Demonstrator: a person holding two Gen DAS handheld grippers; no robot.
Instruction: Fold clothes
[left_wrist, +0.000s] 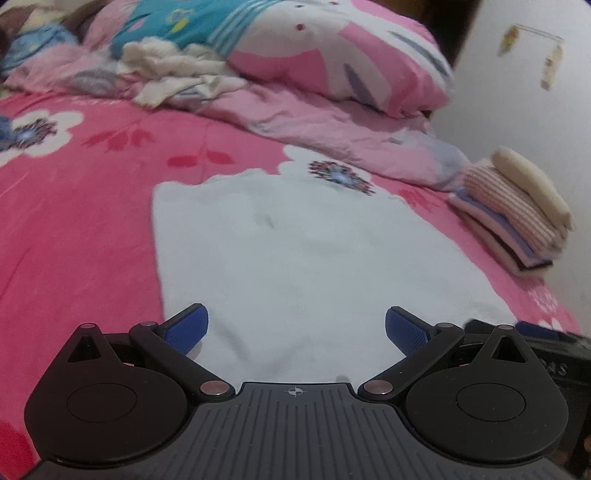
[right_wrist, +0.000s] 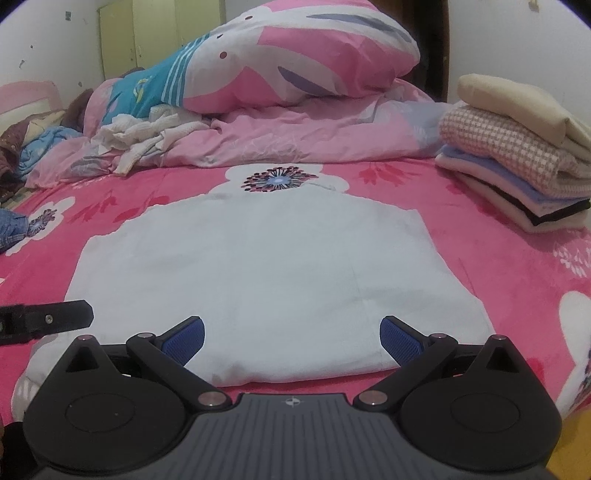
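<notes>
Blue-padded fingers (left_wrist: 186, 328) of the left gripper (left_wrist: 296, 326) stand spread wide with nothing between them, hovering low over the near part of the white garment (left_wrist: 295, 258). The right gripper (right_wrist: 291, 336) is likewise spread and empty, its fingers (right_wrist: 400, 339) poised just above the garment's near folded edge, pointing straight along the bed. Both tools sit side by side and level; part of the right one shows at the right edge of the left wrist view, and a black part of the left one pokes in at the left edge of the right wrist view.

That white garment (right_wrist: 258, 266) lies flat and smooth on the pink flowered bedsheet (right_wrist: 498, 266), already folded into a broad, roughly rectangular panel. Well off to the right rests a stack of folded clothes (right_wrist: 517, 173), cream on top, a pink check beneath. Beyond, a rumpled pink duvet (right_wrist: 314, 136) carries a large pink and white pillow (right_wrist: 314, 51), with crumpled cream clothes (right_wrist: 144, 140) heaped at its left.
</notes>
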